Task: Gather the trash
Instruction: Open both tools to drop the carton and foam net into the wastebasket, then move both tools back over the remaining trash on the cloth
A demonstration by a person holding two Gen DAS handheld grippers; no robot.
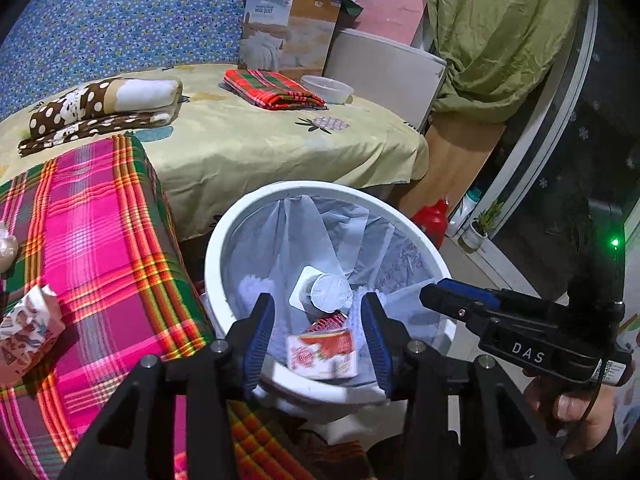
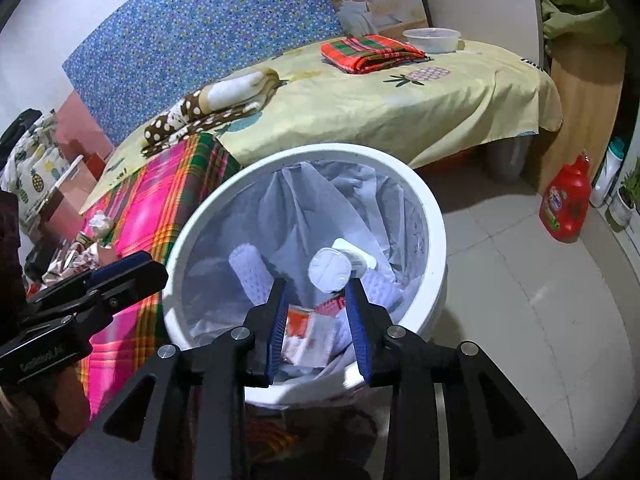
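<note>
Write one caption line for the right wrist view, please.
Right tool open above the white bin, with a small cup and cartons inside.

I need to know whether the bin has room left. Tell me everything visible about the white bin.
The bin is a round white plastic pail, upright on the tiled floor beside the plaid-covered surface. A thin pale liner hangs crumpled inside its rim. At the bottom lie a small cup, white foam netting and a red-and-white carton. Most of it is unfilled.
</note>
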